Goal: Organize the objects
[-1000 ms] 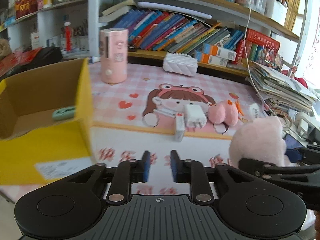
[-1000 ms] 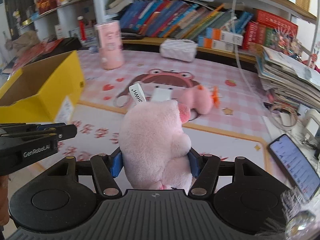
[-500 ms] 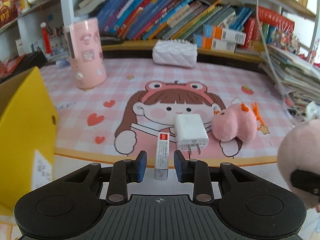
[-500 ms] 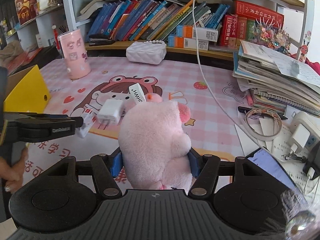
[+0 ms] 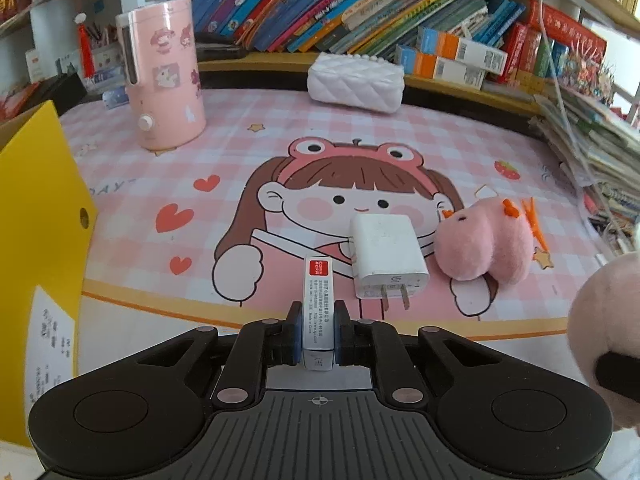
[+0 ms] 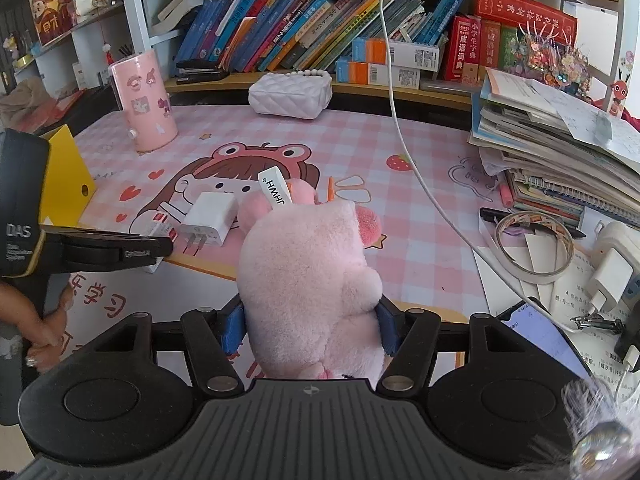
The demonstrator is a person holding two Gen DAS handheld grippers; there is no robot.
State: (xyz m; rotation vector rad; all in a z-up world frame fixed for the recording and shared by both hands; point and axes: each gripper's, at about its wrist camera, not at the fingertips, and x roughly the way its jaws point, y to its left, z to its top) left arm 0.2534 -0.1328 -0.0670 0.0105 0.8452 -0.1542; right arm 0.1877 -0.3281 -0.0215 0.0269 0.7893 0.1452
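The left gripper (image 5: 316,332) is closing its jaws on the small white carton with a red label (image 5: 317,304), whose near end sits between the blue pads; they appear to touch its long sides. The carton lies on the pink checked cartoon desk mat (image 5: 280,152), near the mat's front edge and just left of the white wall charger (image 5: 386,256). It looks light, stiff and thin-walled, so it is judged liable to crush under hard pressure; the long flat sides are the sound place to hold.

The right gripper (image 6: 310,326) holds a pale pink plush toy (image 6: 310,276) across its body, the pile giving under the pads. It is soft and light, and slip is unlikely.

A smaller pink plush (image 5: 486,242) lies right of the charger. A yellow cardboard box (image 5: 40,216) stands at the left. The mat is flat and smooth. Behind are a pink cylindrical container (image 5: 162,76), a white quilted pouch (image 5: 356,80) and crowded bookshelves (image 5: 360,4); papers are stacked at the right.
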